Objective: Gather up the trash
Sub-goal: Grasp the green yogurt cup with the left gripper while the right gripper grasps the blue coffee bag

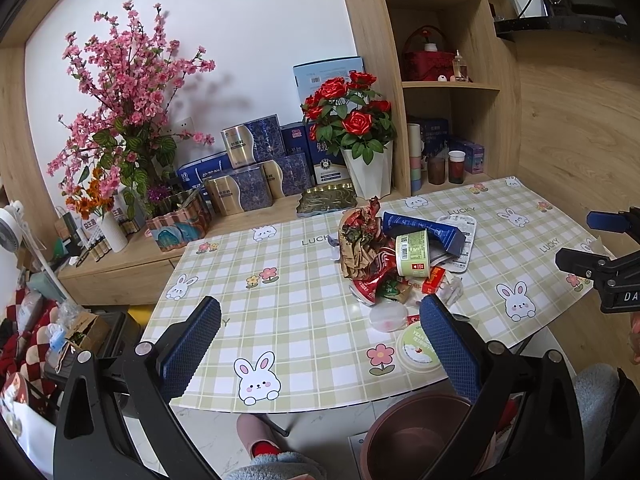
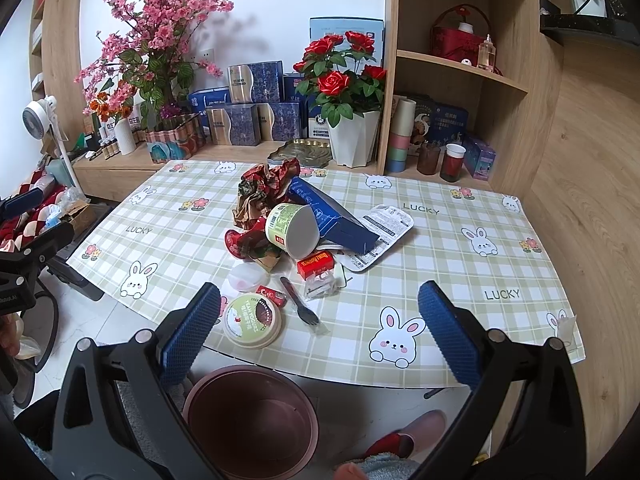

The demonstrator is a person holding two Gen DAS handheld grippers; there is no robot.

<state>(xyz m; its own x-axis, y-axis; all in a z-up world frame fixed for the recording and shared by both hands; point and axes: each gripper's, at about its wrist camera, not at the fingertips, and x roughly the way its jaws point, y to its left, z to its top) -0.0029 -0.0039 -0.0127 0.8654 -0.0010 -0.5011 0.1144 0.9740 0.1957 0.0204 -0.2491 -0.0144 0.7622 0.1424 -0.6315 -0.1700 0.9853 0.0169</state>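
Observation:
A pile of trash lies mid-table: crumpled red and brown wrappers (image 2: pixel 262 194), a tipped green paper cup (image 2: pixel 292 230), a blue carton (image 2: pixel 332 216), a white plastic tray (image 2: pixel 380 236), a small red box (image 2: pixel 315 263), a black plastic fork (image 2: pixel 300 300) and a green yogurt lid (image 2: pixel 252 320). The cup (image 1: pixel 413 253) and lid (image 1: pixel 416 350) also show in the left wrist view. A brown bin (image 2: pixel 250 420) stands on the floor below the table's near edge. My left gripper (image 1: pixel 320 352) and right gripper (image 2: pixel 320 336) are both open and empty, held over the near edge.
The table (image 2: pixel 460 264) has a green checked bunny cloth. Behind it a wooden ledge holds a red rose pot (image 2: pixel 352 132), pink blossom vase (image 2: pixel 160 40), blue gift boxes (image 2: pixel 256 116) and a gold dish (image 2: pixel 300 152). Shelves with cups (image 2: pixel 452 160) stand at right.

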